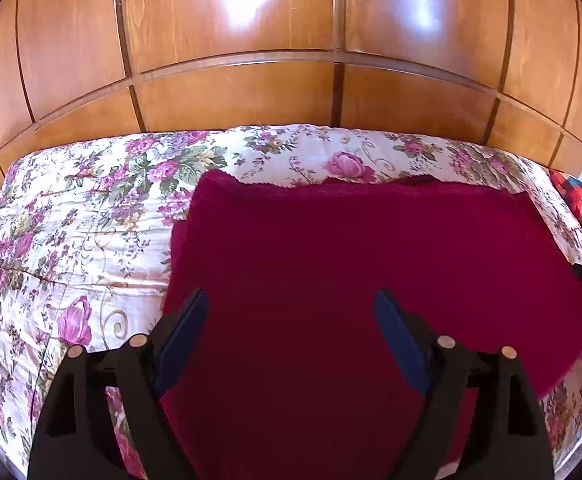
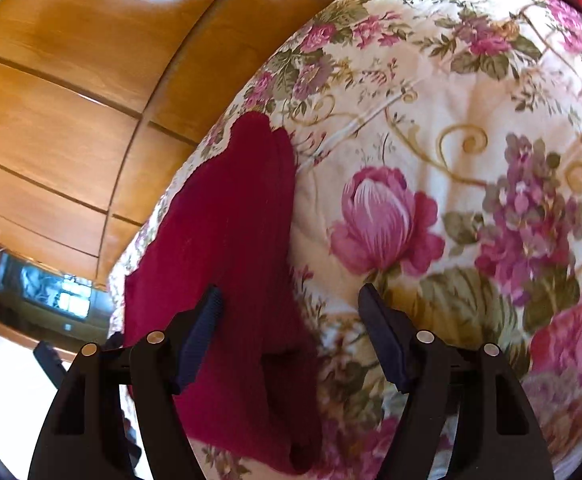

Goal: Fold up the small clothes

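My left claw (image 1: pixel 291 336) hangs wide and empty over the dark red knit garment (image 1: pixel 351 264), which lies flat on the flowered bedspread (image 1: pixel 71 220). My right claw (image 2: pixel 291 320) is wide too, straddling the garment's edge. Wooden wardrobe panels (image 1: pixel 231 92) rise beyond the bed's far edge.

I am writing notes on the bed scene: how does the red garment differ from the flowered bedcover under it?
The red garment is one plain dark colour; the bedcover is cream with pink flowers and green leaves. The garment looks ribbed and knitted, the bedcover smooth and quilted. The garment covers only part of the bed, while the bedcover spreads across it. Both lie flat, and neither is gripped.
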Available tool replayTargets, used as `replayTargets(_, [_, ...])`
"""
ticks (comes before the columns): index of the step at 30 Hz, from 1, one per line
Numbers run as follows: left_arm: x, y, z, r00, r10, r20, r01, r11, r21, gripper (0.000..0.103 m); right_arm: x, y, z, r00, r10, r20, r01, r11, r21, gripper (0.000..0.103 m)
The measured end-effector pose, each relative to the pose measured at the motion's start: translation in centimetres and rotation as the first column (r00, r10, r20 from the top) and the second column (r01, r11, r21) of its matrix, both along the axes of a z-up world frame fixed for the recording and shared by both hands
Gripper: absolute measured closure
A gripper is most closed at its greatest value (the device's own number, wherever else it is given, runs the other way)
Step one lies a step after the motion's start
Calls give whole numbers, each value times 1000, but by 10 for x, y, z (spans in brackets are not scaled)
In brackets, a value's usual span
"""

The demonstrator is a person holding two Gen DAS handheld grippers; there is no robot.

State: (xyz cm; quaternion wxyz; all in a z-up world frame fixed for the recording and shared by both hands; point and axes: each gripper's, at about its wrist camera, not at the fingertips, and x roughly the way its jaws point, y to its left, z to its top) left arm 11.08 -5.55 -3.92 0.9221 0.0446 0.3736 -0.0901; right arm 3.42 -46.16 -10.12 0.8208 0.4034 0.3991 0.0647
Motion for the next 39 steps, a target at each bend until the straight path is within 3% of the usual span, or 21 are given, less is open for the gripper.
replayTargets(7, [-16, 7, -12, 998, -44, -53, 40, 997, -60, 44, -2, 20, -3, 997, 81, 11, -82, 995, 61, 33])
replayTargets(12, [-16, 21, -21, 995, -64, -81, 56, 993, -102, 46, 11, 27, -7, 997, 81, 22, -82, 991, 104, 34])
replayTargets(14, [-12, 25, -24, 992, -73, -98, 60, 990, -130, 46, 13, 29, -7, 997, 71, 29, -74, 991, 108, 42])
replayTargets(15, [-10, 27, -26, 991, -78, -109, 62, 988, -144, 46, 14, 31, -8, 997, 68, 26, -70, 993, 99, 52])
replayTargets(17, [-8, 30, -30, 989, -91, -120, 71, 984, -165, 46, 16, 37, -8, 997, 73, 21, -75, 994, 84, 61])
replayTargets(20, [-7, 31, -31, 986, -113, -125, 89, 980, -180, 46, 14, 44, -2, 997, 72, 27, -73, 997, 35, 67])
replayTargets(24, [-2, 45, -33, 980, -132, -151, 87, 958, -274, 47, 14, 55, 17, 996, 73, 47, -72, 997, -33, 70])
replayTargets(29, [9, 75, -39, 969, -142, -201, 33, 884, -467, 62, 21, 75, 48, 993, 95, 71, -88, 991, -102, 70])
replayTargets(32, [12, 86, -44, 966, -140, -219, 11, 865, -502, 79, 23, 91, 69, 987, 133, 91, -119, 982, -149, 71])
replayTargets(39, [11, 87, -48, 965, -147, -216, 18, 862, -506, 84, 39, 151, 110, 969, 230, 86, -202, 947, -250, 73])
